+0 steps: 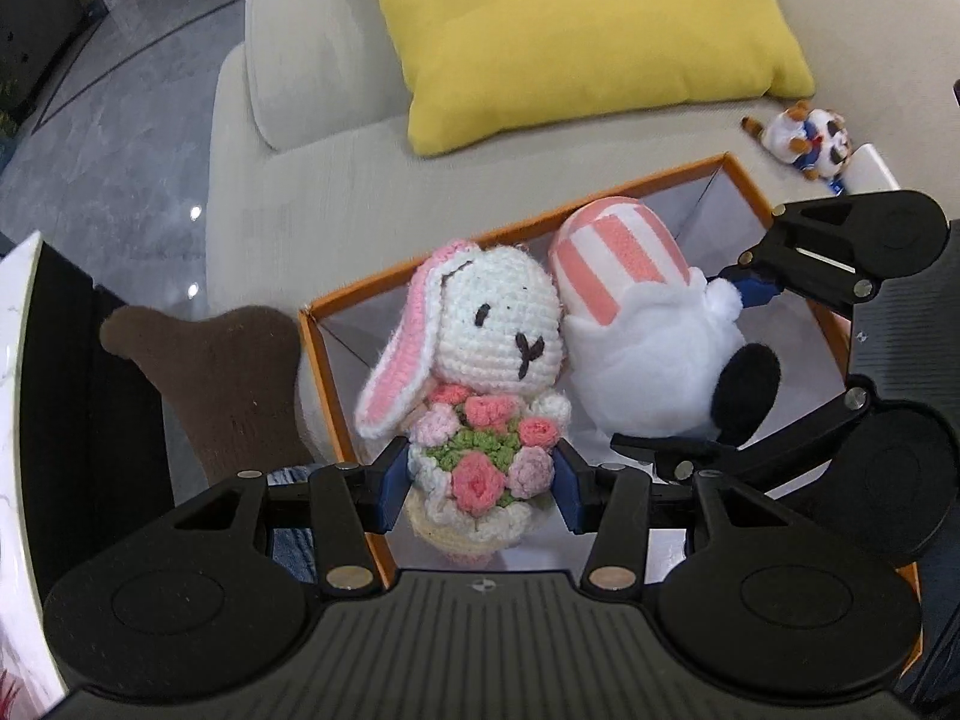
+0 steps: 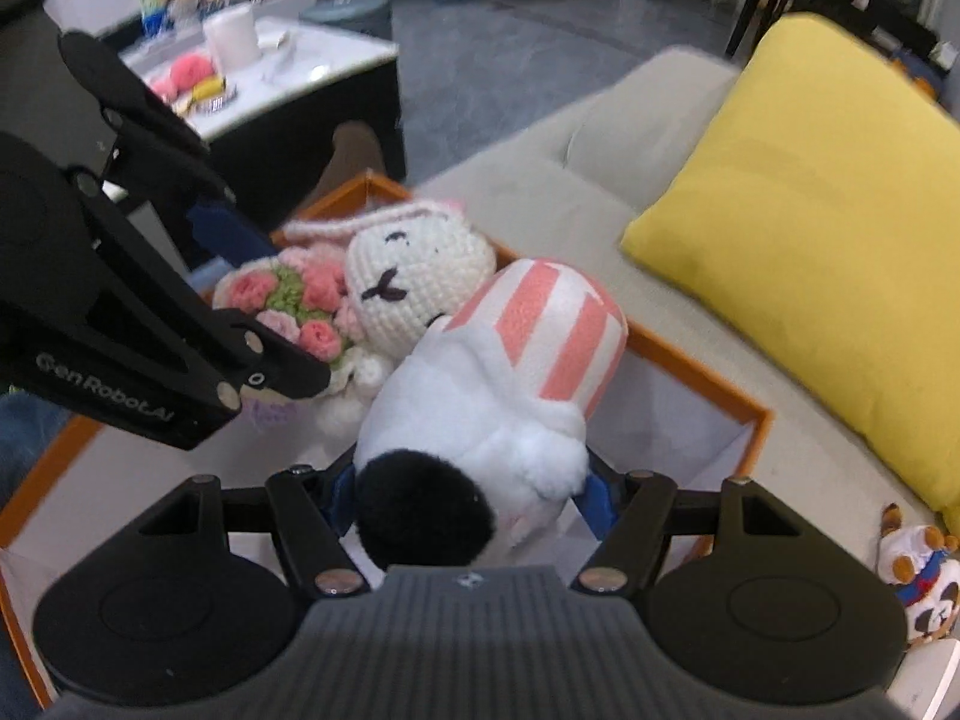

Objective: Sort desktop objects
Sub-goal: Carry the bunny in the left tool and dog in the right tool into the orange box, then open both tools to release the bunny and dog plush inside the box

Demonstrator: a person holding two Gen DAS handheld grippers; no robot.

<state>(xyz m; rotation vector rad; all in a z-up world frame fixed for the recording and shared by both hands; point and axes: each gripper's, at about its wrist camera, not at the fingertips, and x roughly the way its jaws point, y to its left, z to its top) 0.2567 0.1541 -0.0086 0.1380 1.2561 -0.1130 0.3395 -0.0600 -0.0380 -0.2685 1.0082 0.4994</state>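
**Object count, both wrist views**

Three soft toys are showing: one crocheted rabbit (image 1: 492,324) carrying a knitted bouquet, one white plush with a pink-striped hat (image 1: 648,324), and one small brown-and-white plush (image 1: 804,141) lying apart on the sofa. One orange-rimmed box (image 1: 600,195) is sitting under the first two. One yellow cushion (image 1: 576,30) is leaning at the back. Two grippers are appearing, left gripper (image 1: 477,483) and right gripper (image 2: 465,495), each carrying one toy.
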